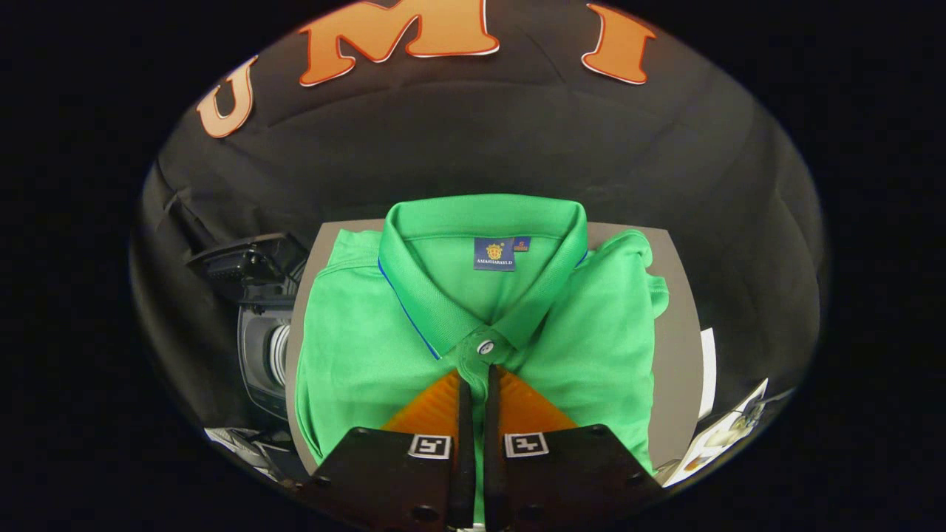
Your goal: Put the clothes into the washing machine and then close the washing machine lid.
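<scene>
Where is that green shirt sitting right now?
The green polo shirt lies folded on a grey table, just ahead of the gripper, whose nearly closed fingers pinch its placket below the collar button. The washing machine stands to its left.

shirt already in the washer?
No. The folded green shirt lies on the grey table, gripper jaws nearly closed on its placket; the washer stands beside.

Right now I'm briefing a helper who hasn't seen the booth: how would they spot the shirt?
On the grey table lies a folded green polo shirt, collar away from the gripper. The fingers pinch its button placket. Nothing else there is green.
</scene>
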{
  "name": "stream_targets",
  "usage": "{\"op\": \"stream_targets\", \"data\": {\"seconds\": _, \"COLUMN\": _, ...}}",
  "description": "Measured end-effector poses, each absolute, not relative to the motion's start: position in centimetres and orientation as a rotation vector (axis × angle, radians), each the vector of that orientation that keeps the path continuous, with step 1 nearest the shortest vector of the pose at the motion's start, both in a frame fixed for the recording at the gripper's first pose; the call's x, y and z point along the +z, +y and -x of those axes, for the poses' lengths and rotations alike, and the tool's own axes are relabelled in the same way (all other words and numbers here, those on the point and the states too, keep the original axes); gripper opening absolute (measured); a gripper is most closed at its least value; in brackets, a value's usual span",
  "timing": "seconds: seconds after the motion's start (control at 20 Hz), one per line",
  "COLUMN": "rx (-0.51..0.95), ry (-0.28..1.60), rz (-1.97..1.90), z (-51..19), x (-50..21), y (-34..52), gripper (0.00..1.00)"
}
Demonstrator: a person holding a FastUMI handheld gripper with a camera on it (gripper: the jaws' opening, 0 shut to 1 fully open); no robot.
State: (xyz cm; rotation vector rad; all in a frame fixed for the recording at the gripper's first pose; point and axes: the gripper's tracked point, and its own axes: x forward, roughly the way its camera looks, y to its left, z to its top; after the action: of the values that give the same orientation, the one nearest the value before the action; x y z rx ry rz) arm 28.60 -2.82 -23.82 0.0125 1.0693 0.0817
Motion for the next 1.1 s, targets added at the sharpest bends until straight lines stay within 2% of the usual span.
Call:
{"op": "stream_targets", "data": {"seconds": 0.05, "rx": 0.085, "ry": 1.059, "rz": -0.025, "z": -28.6, "x": -24.0, "y": -2.8, "gripper": 0.13}}
{"op": "stream_targets", "data": {"seconds": 0.4, "rx": 0.091, "ry": 0.846, "rz": -0.163, "z": -28.7, "x": -23.4, "y": -3.0, "gripper": 0.13}}
{"op": "stream_targets", "data": {"seconds": 0.8, "rx": 0.113, "ry": 0.564, "rz": -0.240, "z": -28.7, "x": -17.5, "y": -4.3, "gripper": 0.13}}
{"op": "stream_targets", "data": {"seconds": 1.1, "rx": 0.119, "ry": 0.399, "rz": -0.283, "z": -26.0, "x": -12.4, "y": -4.5, "gripper": 0.13}}
